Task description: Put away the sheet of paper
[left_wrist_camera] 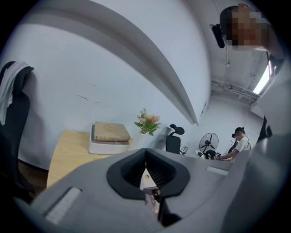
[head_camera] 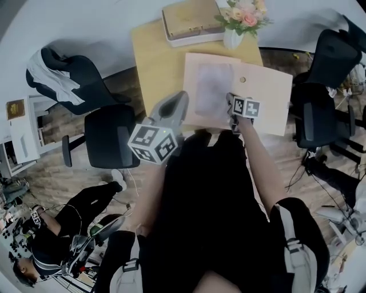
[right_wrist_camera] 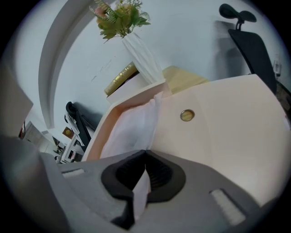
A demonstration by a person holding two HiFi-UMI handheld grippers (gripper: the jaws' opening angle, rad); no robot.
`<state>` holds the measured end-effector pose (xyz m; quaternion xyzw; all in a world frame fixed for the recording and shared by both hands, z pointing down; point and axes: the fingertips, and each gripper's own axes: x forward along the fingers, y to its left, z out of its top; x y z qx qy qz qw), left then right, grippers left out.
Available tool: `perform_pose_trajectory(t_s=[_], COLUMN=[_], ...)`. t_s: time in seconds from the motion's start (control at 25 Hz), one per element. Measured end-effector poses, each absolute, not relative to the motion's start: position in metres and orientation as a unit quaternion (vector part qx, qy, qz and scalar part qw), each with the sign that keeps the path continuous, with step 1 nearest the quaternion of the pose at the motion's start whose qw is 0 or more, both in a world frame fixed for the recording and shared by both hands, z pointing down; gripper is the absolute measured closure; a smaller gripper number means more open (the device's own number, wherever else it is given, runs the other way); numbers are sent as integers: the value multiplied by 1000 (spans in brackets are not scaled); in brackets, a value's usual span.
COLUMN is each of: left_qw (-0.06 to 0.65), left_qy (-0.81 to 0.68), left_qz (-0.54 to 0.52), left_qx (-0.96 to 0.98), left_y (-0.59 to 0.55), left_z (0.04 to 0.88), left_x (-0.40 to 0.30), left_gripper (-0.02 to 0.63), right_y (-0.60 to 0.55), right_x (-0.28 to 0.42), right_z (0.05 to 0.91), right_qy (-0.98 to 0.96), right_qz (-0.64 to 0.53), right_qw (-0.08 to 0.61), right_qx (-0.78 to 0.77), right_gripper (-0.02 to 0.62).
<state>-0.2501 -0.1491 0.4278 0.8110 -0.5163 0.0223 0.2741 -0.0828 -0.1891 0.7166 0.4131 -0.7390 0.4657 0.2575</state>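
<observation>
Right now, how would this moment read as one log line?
right gripper: shut on sheet of paper | left gripper: shut, empty | folder: open on desk

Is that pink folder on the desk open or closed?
Open: the folder lies spread flat, snap button exposed, with the sheet of paper on its left half, pinched by the right gripper.

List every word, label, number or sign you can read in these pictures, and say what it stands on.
No text can be read in any view.
The left gripper and right gripper carry square marker patterns only, no letters.
On the tan book: cover marks too blurred to read.
On the sheet of paper: no legible print.
</observation>
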Motion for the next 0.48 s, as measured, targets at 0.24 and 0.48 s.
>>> perform_pose_trajectory(t_s=[0.24, 0.48], left_qw=[275, 277], left_qy=[-513, -508], left_qz=[12, -1], left_qx=[813, 815], left_y=[-140, -140], left_z=[428, 433], left_x=[-257, -260], left_gripper=[595, 595], right_y=[-189, -184], right_x=[-84, -78], right_z=[718, 713], right_qy=[-745, -750], right_qz=[442, 427], right_qw=[285, 289], right_qx=[411, 414], right_gripper=[575, 511])
